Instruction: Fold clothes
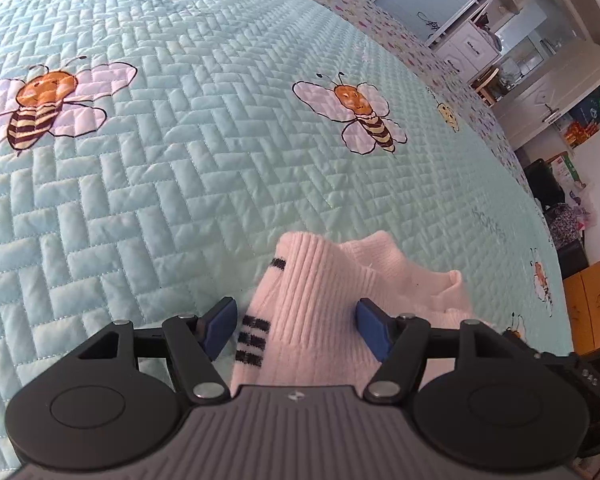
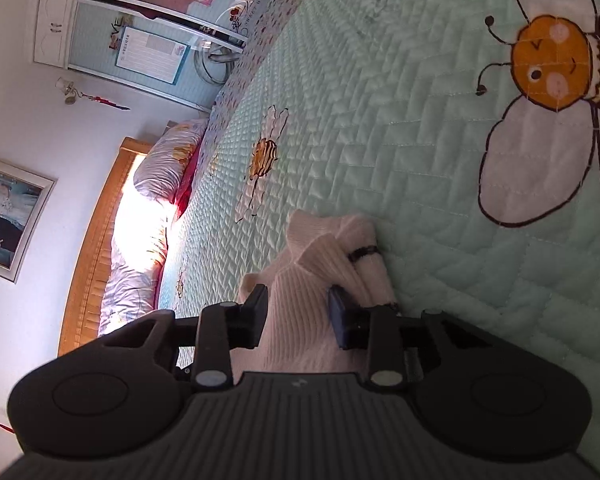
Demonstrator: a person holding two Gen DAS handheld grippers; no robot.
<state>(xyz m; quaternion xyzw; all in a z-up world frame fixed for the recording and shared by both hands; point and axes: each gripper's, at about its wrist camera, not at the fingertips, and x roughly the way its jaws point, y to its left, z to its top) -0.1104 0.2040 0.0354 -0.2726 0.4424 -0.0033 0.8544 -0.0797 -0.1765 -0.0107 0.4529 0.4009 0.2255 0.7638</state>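
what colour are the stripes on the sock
Black, on a pale pink ribbed sock; clearest in the left wrist view.

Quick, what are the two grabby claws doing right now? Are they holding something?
Left gripper: open, its fingers either side of the pink sock, not pinching it.
Right gripper: partly closed around the pink sock; a firm grip cannot be told.

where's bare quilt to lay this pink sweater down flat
Bare quilt lies ahead of the left gripper, between the two big bees. In the right view, a free patch runs between the bee and the flower. Crowded only at the pink sweater, between both grippers' jaws.
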